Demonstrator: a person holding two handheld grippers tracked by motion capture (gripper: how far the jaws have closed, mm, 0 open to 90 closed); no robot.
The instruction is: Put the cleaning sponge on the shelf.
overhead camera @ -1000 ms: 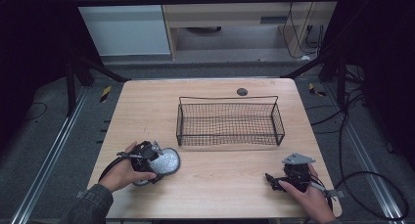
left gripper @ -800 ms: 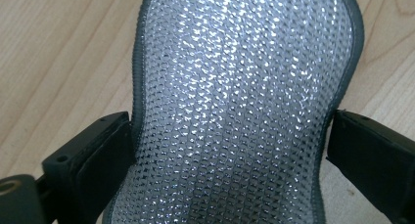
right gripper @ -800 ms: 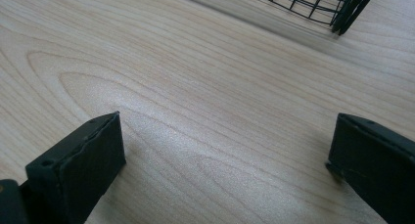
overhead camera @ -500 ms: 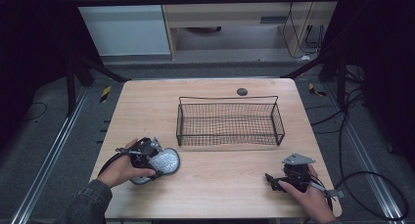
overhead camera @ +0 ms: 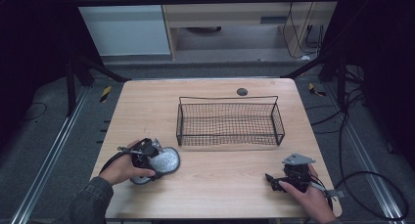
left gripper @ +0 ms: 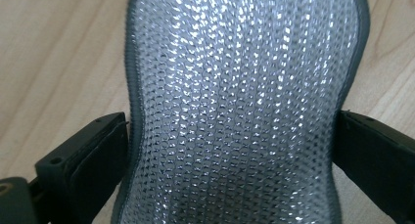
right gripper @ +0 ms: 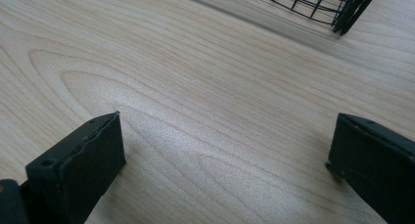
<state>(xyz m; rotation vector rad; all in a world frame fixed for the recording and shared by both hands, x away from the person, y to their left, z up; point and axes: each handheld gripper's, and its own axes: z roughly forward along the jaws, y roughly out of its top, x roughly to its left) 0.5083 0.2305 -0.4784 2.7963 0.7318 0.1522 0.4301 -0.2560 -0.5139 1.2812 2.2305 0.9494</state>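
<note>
Straddling a silver mesh pad (left gripper: 240, 106), the left gripper (overhead camera: 147, 158) has its jaws wide apart, one on each side of the pad's grey-bound edge; in the left gripper view the left jaw looks to touch or nearly touch the edge and the right jaw sits just beside it, so nothing is clamped yet. Probably lined up this way so closing the jaws pinches the pad across its narrow waist. Pad lies flat on the wooden table (overhead camera: 220, 185), near the front-left corner of the wire basket (overhead camera: 229, 121), just outside it. Right gripper (overhead camera: 288, 177) rests low on the table off the basket's front-right corner, jaws spread wide, holding nothing, bare wood between them; it looks parked out of the way. A corner of the basket shows far off in the right gripper view. Basket is empty, upright, mid-table. A small dark round disc (overhead camera: 242, 91) sits just behind the basket's back rim.
</note>
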